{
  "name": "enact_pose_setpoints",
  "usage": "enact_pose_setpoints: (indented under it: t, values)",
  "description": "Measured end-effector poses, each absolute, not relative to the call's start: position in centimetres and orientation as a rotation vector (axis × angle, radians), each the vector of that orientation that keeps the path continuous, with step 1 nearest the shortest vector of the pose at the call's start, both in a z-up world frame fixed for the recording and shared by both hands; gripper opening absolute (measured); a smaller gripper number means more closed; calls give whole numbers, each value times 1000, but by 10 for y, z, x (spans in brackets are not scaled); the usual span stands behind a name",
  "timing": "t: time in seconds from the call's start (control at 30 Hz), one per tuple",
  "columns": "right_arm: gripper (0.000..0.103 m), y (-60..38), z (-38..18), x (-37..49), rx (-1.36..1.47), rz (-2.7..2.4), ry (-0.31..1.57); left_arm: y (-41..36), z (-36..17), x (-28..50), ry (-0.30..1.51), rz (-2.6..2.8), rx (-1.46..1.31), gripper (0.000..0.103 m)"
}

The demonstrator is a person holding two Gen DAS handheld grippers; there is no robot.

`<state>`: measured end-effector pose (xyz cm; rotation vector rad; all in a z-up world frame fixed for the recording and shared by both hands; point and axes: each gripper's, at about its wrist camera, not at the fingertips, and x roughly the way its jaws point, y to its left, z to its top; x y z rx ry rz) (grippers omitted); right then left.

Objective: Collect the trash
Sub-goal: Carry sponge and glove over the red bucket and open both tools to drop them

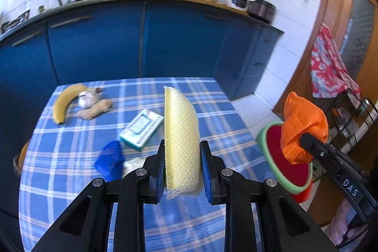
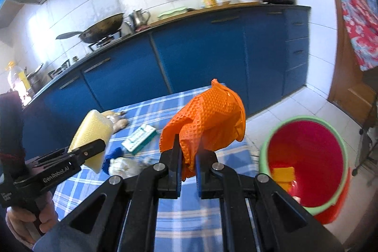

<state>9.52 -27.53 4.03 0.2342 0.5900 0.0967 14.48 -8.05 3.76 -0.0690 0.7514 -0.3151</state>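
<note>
My left gripper (image 1: 182, 157) is shut on a folded yellow bubble-wrap piece (image 1: 180, 138), held upright above the checked tablecloth (image 1: 70, 157). My right gripper (image 2: 189, 152) is shut on a crumpled orange textured glove (image 2: 210, 119), lifted over the table's right edge. That glove (image 1: 300, 131) also shows in the left wrist view, in front of the red bucket (image 1: 290, 171). The red bucket with a green rim (image 2: 307, 157) stands on the floor to the right of the table, with yellow scraps inside. The bubble wrap (image 2: 94, 131) appears at left in the right wrist view.
On the table lie a banana (image 1: 63, 103), a ginger root (image 1: 94, 110), a garlic bulb (image 1: 87, 98), a teal and white box (image 1: 141, 129), a blue crumpled piece (image 1: 109, 160) and a white crumpled wad (image 2: 122, 164). Blue cabinets (image 1: 165, 39) stand behind.
</note>
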Motion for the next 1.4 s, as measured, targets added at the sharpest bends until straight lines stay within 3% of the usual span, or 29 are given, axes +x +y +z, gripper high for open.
enact_pose_setpoints:
  t: [0.8, 1.17, 1.27, 1.4]
  values:
    - [13, -414, -11, 60, 377, -127, 655, -246, 8, 150, 830, -573, 95, 26]
    - [17, -458, -65, 74, 460, -154, 745, -306, -27, 166, 900, -649, 154, 27]
    - [18, -467, -74, 78, 471, -166, 755, -320, -35, 171, 917, -663, 166, 28]
    - [29, -478, -83, 80, 489, -179, 764, -333, -44, 177, 936, -671, 178, 29]
